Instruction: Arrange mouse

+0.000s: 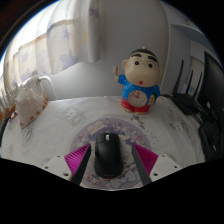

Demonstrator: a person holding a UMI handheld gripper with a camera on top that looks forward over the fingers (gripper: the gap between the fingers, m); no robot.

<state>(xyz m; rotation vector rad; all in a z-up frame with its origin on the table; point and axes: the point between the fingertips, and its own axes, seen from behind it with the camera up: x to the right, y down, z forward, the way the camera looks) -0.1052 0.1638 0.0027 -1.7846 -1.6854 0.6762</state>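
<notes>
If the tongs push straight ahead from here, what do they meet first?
The black mouse, already between the tongs. Past it the table looks free; the cartoon figurine stands farther, slightly right, depth unclear.

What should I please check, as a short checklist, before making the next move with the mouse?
1. Mouse lies between the fingers of the hand-held gripper: ok.
2. Both pads press on the mouse: cannot tell.
3. Mouse points straight ahead along the fingers: ok.
4. Table just ahead of the mouse is free: ok.
5. Cartoon figurine stands well beyond the mouse, apart from it: ok.
6. Clear container stays off to the side: ok.
</notes>
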